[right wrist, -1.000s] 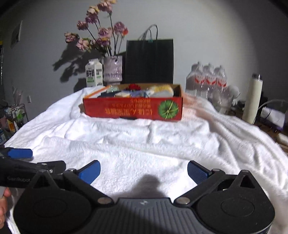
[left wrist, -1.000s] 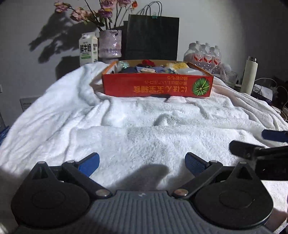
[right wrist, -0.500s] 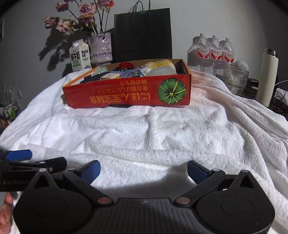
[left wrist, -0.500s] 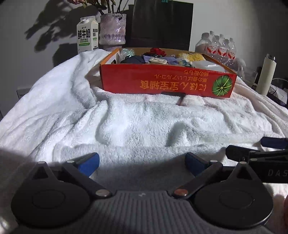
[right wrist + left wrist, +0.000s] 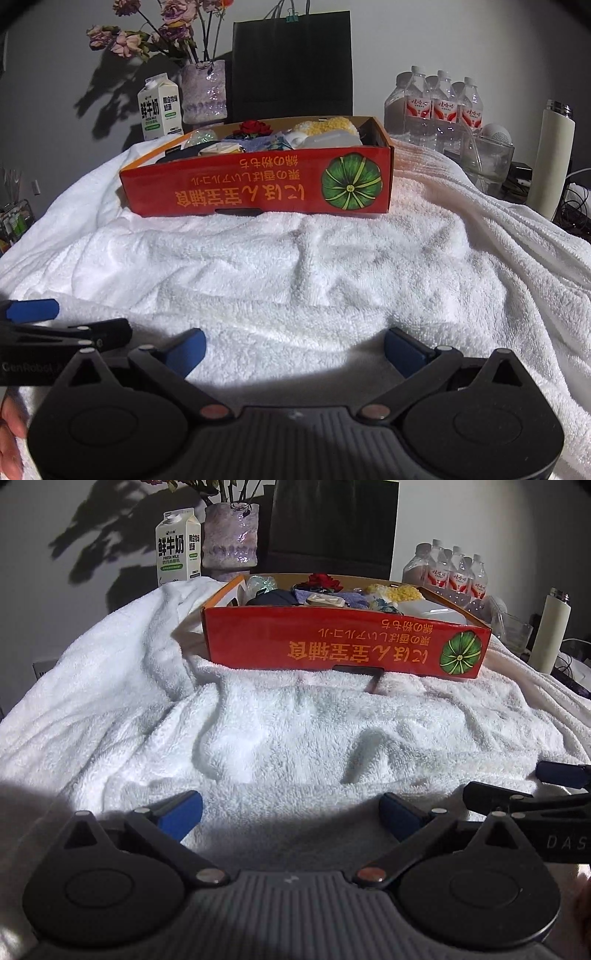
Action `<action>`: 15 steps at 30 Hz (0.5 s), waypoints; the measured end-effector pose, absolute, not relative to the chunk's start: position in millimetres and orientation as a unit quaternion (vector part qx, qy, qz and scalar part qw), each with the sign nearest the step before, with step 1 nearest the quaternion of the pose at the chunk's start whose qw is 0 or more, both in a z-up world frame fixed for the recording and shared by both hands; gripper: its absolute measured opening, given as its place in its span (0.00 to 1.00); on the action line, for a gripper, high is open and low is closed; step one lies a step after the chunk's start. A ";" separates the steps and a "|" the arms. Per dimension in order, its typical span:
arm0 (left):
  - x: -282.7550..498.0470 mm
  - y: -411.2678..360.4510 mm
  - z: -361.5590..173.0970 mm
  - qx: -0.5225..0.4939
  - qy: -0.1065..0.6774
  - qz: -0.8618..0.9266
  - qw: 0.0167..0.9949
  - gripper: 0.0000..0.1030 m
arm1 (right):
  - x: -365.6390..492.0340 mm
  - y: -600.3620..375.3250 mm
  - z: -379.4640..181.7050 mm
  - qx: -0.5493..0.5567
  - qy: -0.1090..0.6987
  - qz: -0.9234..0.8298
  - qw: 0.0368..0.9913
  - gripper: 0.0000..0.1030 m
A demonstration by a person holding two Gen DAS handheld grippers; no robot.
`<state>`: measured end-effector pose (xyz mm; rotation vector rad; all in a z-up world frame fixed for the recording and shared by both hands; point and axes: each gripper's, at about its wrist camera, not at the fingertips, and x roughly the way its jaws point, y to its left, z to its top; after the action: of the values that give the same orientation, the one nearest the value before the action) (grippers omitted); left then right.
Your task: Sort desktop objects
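Note:
A red cardboard box [image 5: 347, 646] sits on a white towel [image 5: 295, 738] ahead of both grippers; it also shows in the right wrist view [image 5: 258, 184]. It holds several small objects: a red flower [image 5: 324, 580], a yellow fluffy item [image 5: 395, 592], a dark blue item [image 5: 273, 598], a white case [image 5: 332, 139]. My left gripper [image 5: 290, 812] is open and empty above the towel. My right gripper [image 5: 294, 350] is open and empty too. Each gripper shows at the edge of the other's view.
Behind the box stand a milk carton [image 5: 179, 544], a vase with flowers [image 5: 231, 541] and a black paper bag [image 5: 332, 528]. Water bottles [image 5: 436, 99], a glass container [image 5: 487, 158] and a white flask [image 5: 552, 155] are at the right. The towel is wrinkled.
Both grippers have moved forward toward the box, which now looks larger and nearer. Both stay open.

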<state>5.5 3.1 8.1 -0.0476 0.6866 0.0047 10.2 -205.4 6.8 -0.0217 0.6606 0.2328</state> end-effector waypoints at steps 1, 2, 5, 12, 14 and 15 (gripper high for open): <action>5.5 3.2 8.3 -0.023 0.337 0.002 0.941 1.00 | 10.2 -206.0 6.8 -0.008 0.323 0.115 0.939 1.00; 5.4 3.2 8.2 -0.023 0.337 0.002 0.941 1.00 | 10.6 -207.0 6.5 -0.004 0.322 0.116 0.939 1.00; 5.5 2.8 8.2 -0.021 0.337 0.003 0.941 1.00 | 11.0 -209.7 6.6 0.005 0.321 0.119 0.939 1.00; 5.6 1.2 7.8 -0.018 0.338 0.004 0.941 1.00 | 11.9 -206.7 6.1 -0.007 0.324 0.114 0.939 1.00; 5.6 1.5 7.8 -0.019 0.338 0.004 0.941 1.00 | 12.0 -207.0 6.2 -0.007 0.324 0.114 0.939 1.00; 5.7 1.3 7.7 -0.019 0.338 0.004 0.941 1.00 | 11.9 -206.9 6.1 -0.007 0.324 0.114 0.939 1.00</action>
<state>5.7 1.3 7.7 -0.0381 0.6886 0.0073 11.9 -206.9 6.1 -0.0136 0.6610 0.2325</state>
